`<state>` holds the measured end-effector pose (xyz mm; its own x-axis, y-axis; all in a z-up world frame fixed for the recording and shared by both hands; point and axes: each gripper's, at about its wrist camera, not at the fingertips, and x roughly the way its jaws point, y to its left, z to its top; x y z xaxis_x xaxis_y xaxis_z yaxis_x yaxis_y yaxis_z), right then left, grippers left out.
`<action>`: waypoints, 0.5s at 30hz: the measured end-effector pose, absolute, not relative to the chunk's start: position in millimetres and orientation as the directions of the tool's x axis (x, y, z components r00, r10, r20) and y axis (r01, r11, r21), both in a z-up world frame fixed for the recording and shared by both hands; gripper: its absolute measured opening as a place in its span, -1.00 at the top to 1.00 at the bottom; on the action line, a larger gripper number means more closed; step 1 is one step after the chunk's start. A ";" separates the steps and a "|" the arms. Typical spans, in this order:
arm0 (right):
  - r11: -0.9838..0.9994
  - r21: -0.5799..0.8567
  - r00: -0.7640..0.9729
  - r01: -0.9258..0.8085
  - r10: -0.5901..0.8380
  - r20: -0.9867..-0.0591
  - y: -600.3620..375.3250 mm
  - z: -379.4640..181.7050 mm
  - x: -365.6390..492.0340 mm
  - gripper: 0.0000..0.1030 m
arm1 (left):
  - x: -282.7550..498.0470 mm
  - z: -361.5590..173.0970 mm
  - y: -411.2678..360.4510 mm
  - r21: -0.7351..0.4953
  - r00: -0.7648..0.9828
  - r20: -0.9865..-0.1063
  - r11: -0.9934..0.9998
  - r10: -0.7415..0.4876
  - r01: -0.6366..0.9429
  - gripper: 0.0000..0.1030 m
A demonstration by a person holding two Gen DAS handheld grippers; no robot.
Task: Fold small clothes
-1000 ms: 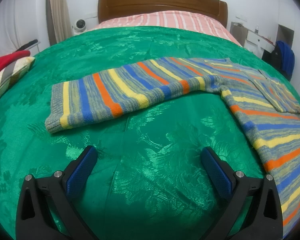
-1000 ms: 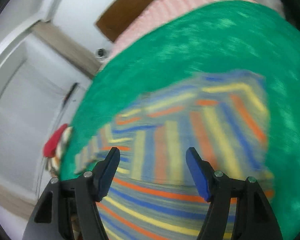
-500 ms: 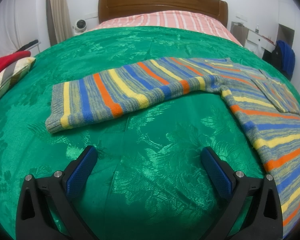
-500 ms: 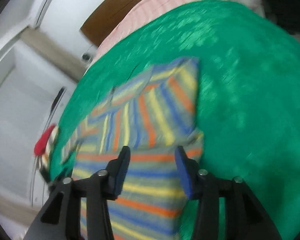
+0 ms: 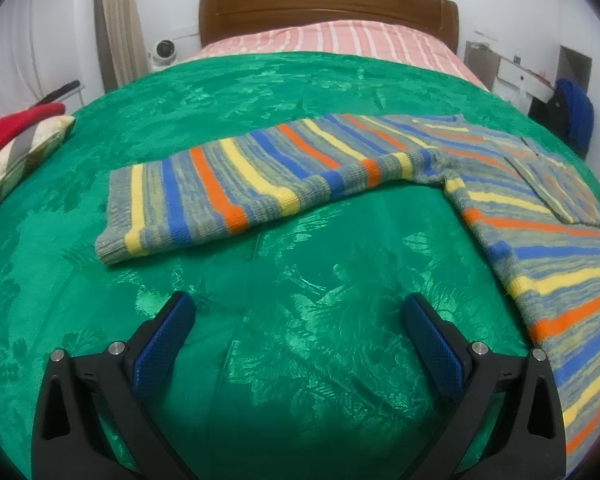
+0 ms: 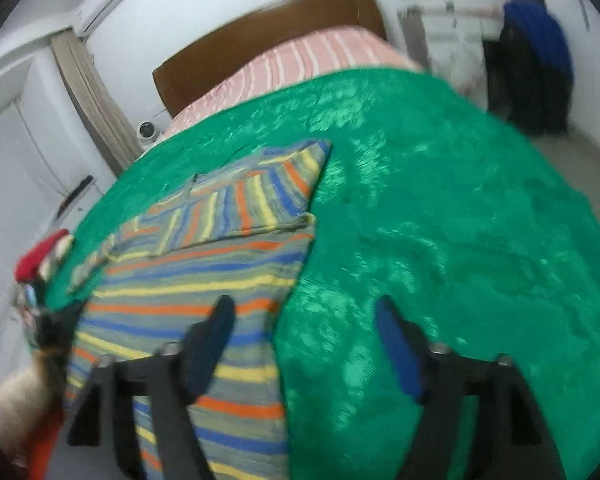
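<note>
A striped knitted sweater [image 5: 512,200] in grey, blue, yellow and orange lies flat on the green bedspread [image 5: 300,360]. Its left sleeve [image 5: 228,184] stretches out to the left, and its right sleeve [image 6: 256,204] is folded over the chest. My left gripper [image 5: 298,332] hovers open over bare bedspread, short of the sleeve, nothing between its pads. My right gripper [image 6: 304,340] hangs over the sweater's right edge; its jaws are opening, with nothing held between them, the left finger above the knit and the right one above the bedspread.
A pink striped pillow area [image 5: 328,40] and a wooden headboard [image 5: 328,4] lie at the far end. A red and patterned cushion [image 5: 16,140] sits at the left edge. A dark bag with blue cloth [image 6: 536,72] stands beyond the bed's right side.
My right gripper swung right across the sweater to its right edge, narrowing its jaws and then widening them. The right sleeve now lies folded over the chest. The left gripper stayed still.
</note>
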<state>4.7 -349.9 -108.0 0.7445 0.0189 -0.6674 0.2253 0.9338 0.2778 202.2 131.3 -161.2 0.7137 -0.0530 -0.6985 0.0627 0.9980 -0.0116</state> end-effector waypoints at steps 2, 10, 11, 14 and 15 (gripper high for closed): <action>0.927 0.247 0.726 0.281 -0.037 -0.687 -351.6 -123.7 4.9 -0.47 | 201.3 -160.3 130.3 0.002 0.709 -0.704 0.999 -0.035 0.051 -0.99; 0.903 0.261 0.710 0.341 -0.066 -0.701 -362.3 -151.9 4.0 -0.50 | 178.8 -151.0 128.8 0.012 0.609 -0.793 0.998 -0.029 0.062 -0.99; 0.906 0.254 0.709 0.338 -0.067 -0.702 -359.9 -154.5 4.5 -0.50 | 177.9 -145.0 129.1 0.009 0.586 -0.809 0.996 -0.045 0.090 -0.99; 0.909 0.255 0.714 0.329 -0.063 -0.698 -359.7 -156.5 1.9 -0.52 | 183.4 -112.3 147.3 -0.039 0.598 -0.796 0.994 -0.094 0.104 -0.99; 0.908 0.260 0.716 0.329 -0.060 -0.696 -360.6 -157.1 2.2 -0.53 | 190.4 -97.7 160.0 -0.054 0.619 -0.780 0.995 -0.092 0.079 -0.99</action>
